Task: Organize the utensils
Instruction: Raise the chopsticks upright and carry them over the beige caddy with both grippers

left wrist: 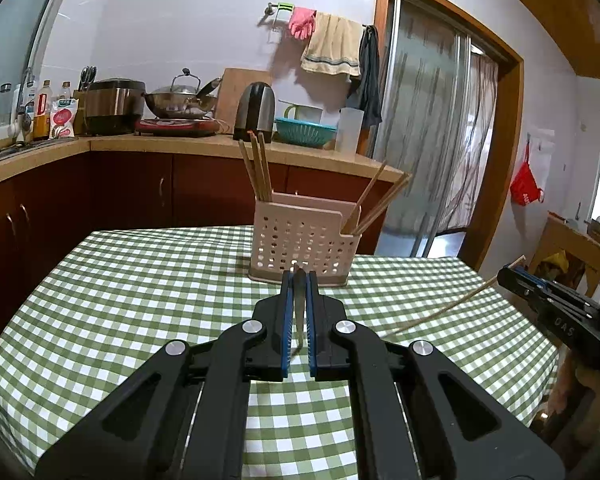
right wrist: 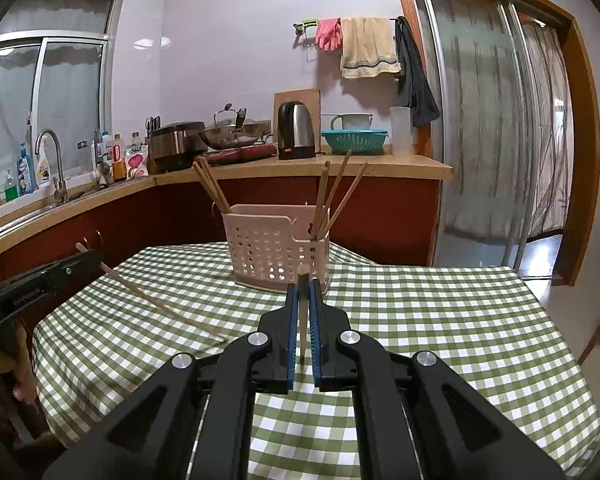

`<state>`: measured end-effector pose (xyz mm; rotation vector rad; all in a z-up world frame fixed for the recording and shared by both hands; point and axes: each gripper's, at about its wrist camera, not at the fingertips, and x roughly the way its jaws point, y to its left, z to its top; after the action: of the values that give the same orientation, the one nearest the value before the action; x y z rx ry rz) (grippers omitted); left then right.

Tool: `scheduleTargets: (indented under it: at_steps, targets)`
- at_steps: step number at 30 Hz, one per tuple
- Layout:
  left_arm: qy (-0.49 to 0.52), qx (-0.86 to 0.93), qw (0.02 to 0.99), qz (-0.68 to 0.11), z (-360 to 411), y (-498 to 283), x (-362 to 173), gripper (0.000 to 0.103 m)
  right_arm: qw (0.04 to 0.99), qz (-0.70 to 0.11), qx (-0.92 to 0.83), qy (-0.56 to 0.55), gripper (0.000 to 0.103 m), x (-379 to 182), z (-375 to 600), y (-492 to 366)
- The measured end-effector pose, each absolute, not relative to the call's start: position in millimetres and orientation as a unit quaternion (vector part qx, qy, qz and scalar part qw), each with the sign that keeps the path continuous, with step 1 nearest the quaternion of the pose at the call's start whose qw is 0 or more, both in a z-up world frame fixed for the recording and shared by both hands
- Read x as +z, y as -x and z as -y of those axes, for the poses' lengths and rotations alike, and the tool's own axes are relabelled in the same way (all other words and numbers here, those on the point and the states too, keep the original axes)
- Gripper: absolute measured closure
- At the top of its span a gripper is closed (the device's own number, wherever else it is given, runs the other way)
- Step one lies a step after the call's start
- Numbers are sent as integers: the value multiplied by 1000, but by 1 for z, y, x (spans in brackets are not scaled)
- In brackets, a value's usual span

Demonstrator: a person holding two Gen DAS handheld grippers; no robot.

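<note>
- Left tool (left wrist: 300,276) clamped on one chopstick (left wrist: 299,312) — above the checked bench (left wrist: 140,280).
- Right tool (right wrist: 304,286) clamped on another chopstick (right wrist: 302,316) — facing the pink utensil holder (right wrist: 268,252).

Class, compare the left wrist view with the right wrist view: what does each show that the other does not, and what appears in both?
Only the left wrist view: the right tongs from the side, their chopstick slanting to the cloth.

Only the right wrist view: the faucet with the window behind it, and the left tongs from the side, holding another chopstick.

Both: the basket holding chopsticks at each end, the checked cloth, the kettle and the towel.
</note>
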<state>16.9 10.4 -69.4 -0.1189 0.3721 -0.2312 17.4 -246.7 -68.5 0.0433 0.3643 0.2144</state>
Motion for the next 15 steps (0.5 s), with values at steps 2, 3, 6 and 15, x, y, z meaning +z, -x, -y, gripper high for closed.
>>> scheduleTargets:
  at_steps: [2,3,6,15]
  targets:
    - [65,-117,974,-185,-13,-18,-65,97,976,-186,108,-20,97,-65,247,-20]
    - [66,-117,973,-186,-15,-18,-63,97,976,-188,109,-20,97,-64,247,-21]
    - [65,-119,974,-184,-18,-20,-55,97,974,-198,112,-17,97,-60,246,-28]
    - [45,-119,975,-179,-15,-40,-49,97,974,-195,119,-5,97,-52,239,-54]
